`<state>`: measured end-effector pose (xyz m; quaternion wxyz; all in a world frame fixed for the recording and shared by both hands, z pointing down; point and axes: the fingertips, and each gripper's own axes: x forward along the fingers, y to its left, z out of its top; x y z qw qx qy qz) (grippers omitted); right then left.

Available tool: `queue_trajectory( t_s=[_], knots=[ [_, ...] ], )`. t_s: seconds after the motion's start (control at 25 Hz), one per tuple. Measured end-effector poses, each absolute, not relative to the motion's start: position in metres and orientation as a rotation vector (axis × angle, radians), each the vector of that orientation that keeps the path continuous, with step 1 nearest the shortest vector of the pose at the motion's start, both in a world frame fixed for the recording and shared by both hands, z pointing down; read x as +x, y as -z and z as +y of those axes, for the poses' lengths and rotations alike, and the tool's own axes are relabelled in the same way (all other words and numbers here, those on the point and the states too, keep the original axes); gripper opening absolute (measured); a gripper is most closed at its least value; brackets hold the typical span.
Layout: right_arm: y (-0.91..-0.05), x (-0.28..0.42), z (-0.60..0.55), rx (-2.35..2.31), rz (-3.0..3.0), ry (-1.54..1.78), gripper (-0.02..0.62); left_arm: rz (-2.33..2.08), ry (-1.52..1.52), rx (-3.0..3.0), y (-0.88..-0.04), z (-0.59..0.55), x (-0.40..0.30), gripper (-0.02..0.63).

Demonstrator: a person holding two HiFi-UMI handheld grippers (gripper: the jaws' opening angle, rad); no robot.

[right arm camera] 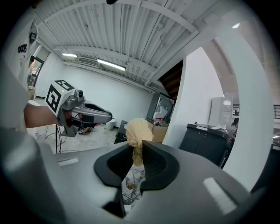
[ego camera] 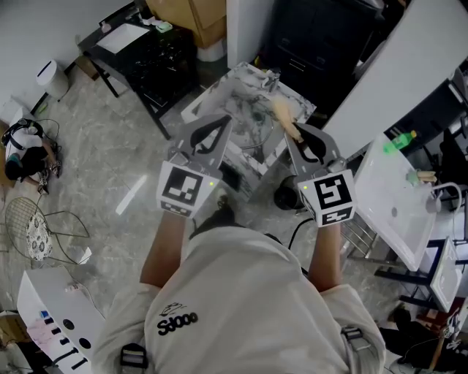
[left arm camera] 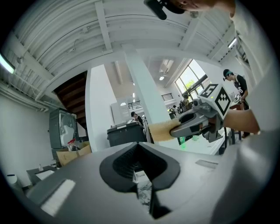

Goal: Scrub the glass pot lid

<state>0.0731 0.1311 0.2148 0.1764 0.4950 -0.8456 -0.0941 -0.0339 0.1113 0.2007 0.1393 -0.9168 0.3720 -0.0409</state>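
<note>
In the head view a marble-patterned worktop [ego camera: 238, 88] lies in front of me, and a round glass pot lid [ego camera: 252, 124] shows faintly on it between the two grippers. My left gripper [ego camera: 210, 133] is held over the near left side of the top, its jaws shut with nothing between them. My right gripper [ego camera: 301, 137] is shut on a tan fibrous scrubber [ego camera: 285, 119] that sticks out toward the lid. The scrubber [right arm camera: 137, 131] rises from the closed jaws in the right gripper view. In the left gripper view [left arm camera: 139, 174] only a sliver of marble shows through the jaws.
A black desk [ego camera: 146, 58] and a cardboard box [ego camera: 194, 18] stand beyond the worktop on the left. A white table [ego camera: 395, 193] with a green bottle [ego camera: 401, 139] is on the right. A wire basket [ego camera: 29, 219] lies on the floor at left.
</note>
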Motion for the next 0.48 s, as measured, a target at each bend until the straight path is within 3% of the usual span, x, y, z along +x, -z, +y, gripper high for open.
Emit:
queue_trajectory(
  t_s=[0.48],
  knots=[
    [-0.228, 0.093, 0.121, 1.411, -2.404, 0.222, 0.043, 1.039, 0.169, -2.674, -0.215, 0.099, -0.013, 0.011]
  ],
)
